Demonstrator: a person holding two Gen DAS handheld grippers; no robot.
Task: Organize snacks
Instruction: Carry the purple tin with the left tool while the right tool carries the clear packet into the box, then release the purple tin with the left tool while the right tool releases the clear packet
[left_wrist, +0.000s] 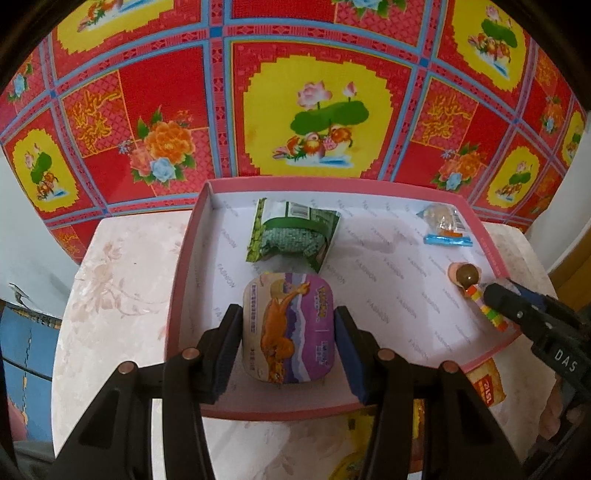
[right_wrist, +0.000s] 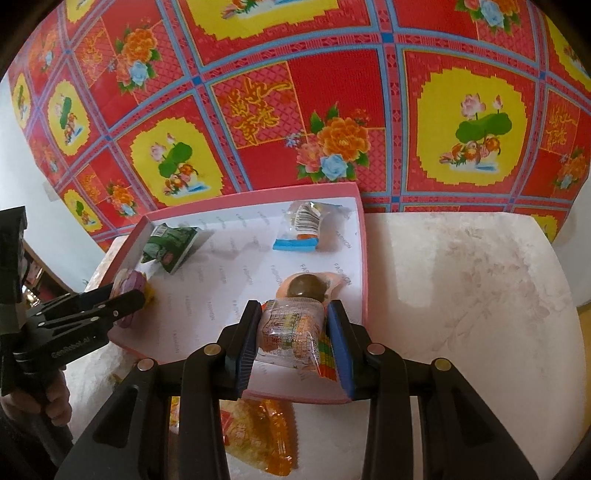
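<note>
A pink-rimmed tray (left_wrist: 184, 258) with a white floor sits on the marble table. My left gripper (left_wrist: 290, 332) is shut on a purple snack cup (left_wrist: 291, 328) with an orange cartoon lid, over the tray's near left part. My right gripper (right_wrist: 293, 317) is shut on a clear packet of colourful candy (right_wrist: 291, 332) at the tray's near right. In the left wrist view the right gripper (left_wrist: 496, 295) shows at the right edge. In the right wrist view the left gripper (right_wrist: 125, 295) shows at the left with the cup (right_wrist: 127, 282). In the tray lie a green packet (left_wrist: 291, 236), a clear blue-ended packet (left_wrist: 443, 229) and a brown ball snack (right_wrist: 306, 286).
A red floral cloth (right_wrist: 295, 92) hangs behind the table. Orange snack packets (right_wrist: 258, 432) lie on the marble table (right_wrist: 480, 295) just in front of the tray's near rim. A person's hand (right_wrist: 55, 402) grips the left tool's handle. Bare tabletop lies to the tray's right.
</note>
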